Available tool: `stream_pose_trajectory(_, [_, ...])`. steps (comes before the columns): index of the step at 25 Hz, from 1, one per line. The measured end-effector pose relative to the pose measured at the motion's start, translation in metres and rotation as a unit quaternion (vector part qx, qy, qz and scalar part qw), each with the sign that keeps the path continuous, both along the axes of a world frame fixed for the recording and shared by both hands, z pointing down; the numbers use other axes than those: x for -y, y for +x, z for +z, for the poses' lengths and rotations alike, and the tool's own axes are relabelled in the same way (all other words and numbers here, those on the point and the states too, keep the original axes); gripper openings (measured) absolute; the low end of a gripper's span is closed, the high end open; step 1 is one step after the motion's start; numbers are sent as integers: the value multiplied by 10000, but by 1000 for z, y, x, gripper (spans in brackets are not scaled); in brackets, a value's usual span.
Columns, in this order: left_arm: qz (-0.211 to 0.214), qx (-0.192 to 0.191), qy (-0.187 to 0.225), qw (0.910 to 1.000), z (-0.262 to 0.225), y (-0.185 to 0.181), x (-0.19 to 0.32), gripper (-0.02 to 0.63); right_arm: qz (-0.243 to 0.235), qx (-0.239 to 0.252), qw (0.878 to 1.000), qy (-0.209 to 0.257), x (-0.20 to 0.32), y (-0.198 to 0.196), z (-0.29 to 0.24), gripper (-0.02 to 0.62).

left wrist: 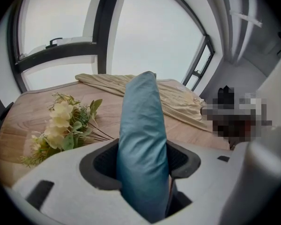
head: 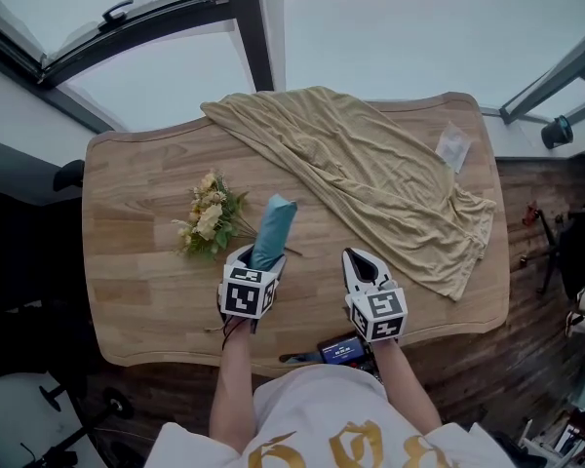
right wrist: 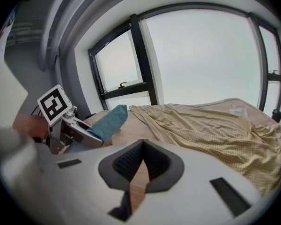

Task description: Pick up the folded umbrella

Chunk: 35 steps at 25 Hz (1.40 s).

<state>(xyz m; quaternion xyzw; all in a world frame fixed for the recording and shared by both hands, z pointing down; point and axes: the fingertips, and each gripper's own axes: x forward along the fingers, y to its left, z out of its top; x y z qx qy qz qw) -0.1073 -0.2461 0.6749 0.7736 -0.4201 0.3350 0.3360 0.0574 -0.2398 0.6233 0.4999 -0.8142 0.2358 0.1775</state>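
left gripper (head: 261, 254): clamped on the folded umbrella (head: 273, 230), jaws fairly wide apart since the thing is chunky, both pads pressing on its sides
umbrella: teal, in its sleeve, sits lower centre of the head view; the near end is in the jaws and the rest sticks out toward the top of the frame. In the right gripper view it tilts upward, free end clear of the table (head: 136, 261)
right gripper (head: 359, 257): just right of the umbrella, not touching it, jaw tips pinched together with nothing in them, only bare wood showing through the slit below the tips
flowers (head: 208, 220): little yellowish bunch lying just left of the umbrella
cloth (head: 370, 174): big tan sheet rumpled across the upper right of the table
packet (head: 453, 146): small clear plastic one by the cloth, upper right corner
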Motion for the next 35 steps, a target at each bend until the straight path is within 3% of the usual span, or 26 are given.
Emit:
stream_pose_trajectory(18, [-404,-587,986,9926,-65,-9,-37,279,-83,25,9978,663,-23,-10,-57,11])
stream_pose_trajectory(35, [-620,-1419,1999,9675,-137,-9,-89,279,-139,65,9923,1230,-80,-18,-108,11])
